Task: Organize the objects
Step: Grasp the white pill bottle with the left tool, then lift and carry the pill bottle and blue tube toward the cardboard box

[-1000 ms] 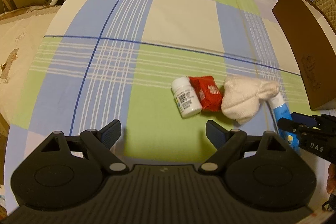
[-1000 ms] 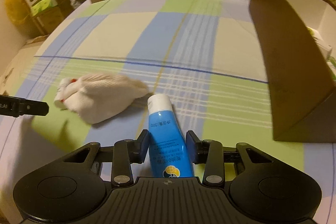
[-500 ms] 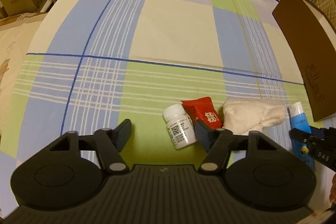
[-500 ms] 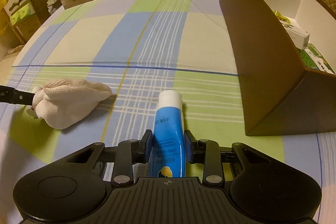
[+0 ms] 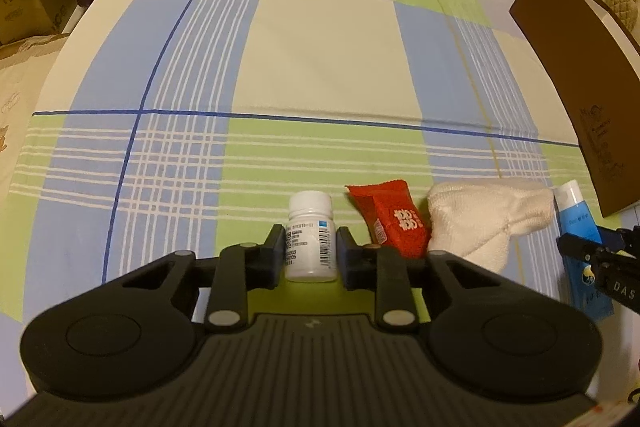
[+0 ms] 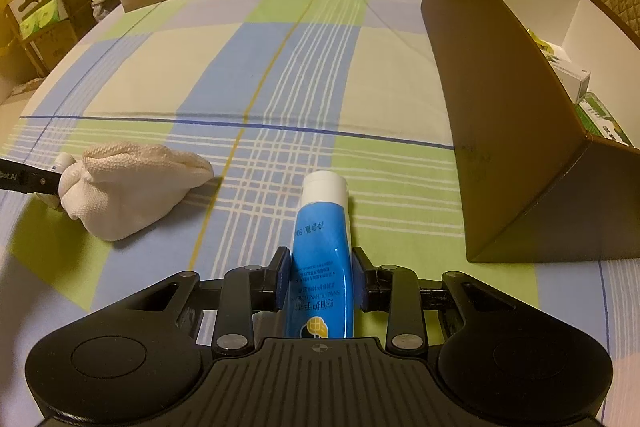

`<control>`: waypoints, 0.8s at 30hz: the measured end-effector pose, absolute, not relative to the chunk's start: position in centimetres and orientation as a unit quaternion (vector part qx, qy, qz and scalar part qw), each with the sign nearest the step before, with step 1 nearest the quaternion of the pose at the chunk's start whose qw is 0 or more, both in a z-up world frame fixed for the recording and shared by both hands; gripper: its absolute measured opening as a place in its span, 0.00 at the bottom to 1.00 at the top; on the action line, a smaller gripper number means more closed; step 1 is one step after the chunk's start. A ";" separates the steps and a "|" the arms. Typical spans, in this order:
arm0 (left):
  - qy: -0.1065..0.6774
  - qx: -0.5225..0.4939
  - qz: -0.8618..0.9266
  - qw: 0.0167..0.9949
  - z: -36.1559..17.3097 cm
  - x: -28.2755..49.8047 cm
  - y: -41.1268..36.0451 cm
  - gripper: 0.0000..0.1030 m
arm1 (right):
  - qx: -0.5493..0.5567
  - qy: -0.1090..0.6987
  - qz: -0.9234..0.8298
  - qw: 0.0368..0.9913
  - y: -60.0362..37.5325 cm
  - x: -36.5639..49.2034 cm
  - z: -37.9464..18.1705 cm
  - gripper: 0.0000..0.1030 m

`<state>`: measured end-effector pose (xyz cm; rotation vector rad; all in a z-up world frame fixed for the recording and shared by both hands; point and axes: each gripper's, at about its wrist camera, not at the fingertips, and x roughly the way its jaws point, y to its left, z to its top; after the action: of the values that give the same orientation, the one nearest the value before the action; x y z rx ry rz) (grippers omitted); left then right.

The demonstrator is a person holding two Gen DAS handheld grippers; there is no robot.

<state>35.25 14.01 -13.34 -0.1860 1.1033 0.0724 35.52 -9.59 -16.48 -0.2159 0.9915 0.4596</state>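
On plaid cloth (image 5: pixel 320 67), cylindrical plastic bottle (image 5: pixel 310 239)

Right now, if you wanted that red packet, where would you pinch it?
I'd pinch the red packet across its narrow sides at mid-body, coming from above; it lies flat, wedged between the white bottle and the cloth bundle, so its far end offers more room.

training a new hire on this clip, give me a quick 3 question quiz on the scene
1. True or false: the left tongs are shut on the white bottle.
2. What do the right tongs grip? A) cloth B) blue tube C) red packet
3. What lies between the bottle and the cloth?

Key: 1 true. 2 B, the blue tube. 3 the red packet.
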 end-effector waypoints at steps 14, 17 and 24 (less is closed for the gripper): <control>0.523 -0.089 0.022 0.847 -12.9 32.5 13.8 0.21 | -0.102 0.479 0.219 0.844 -9.5 34.7 -15.7 0.22; 0.521 -0.089 0.019 0.848 -12.7 31.8 13.6 0.22 | -0.096 0.477 0.225 0.844 -9.7 33.9 -15.2 0.14; 0.513 -0.082 0.008 0.854 -11.7 30.0 12.2 0.22 | -0.078 0.478 0.243 0.841 -10.6 32.2 -14.6 0.10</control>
<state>30.02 12.21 -11.68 -0.1725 1.0786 0.0173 32.21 -10.61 -14.61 -0.1641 1.0098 0.5141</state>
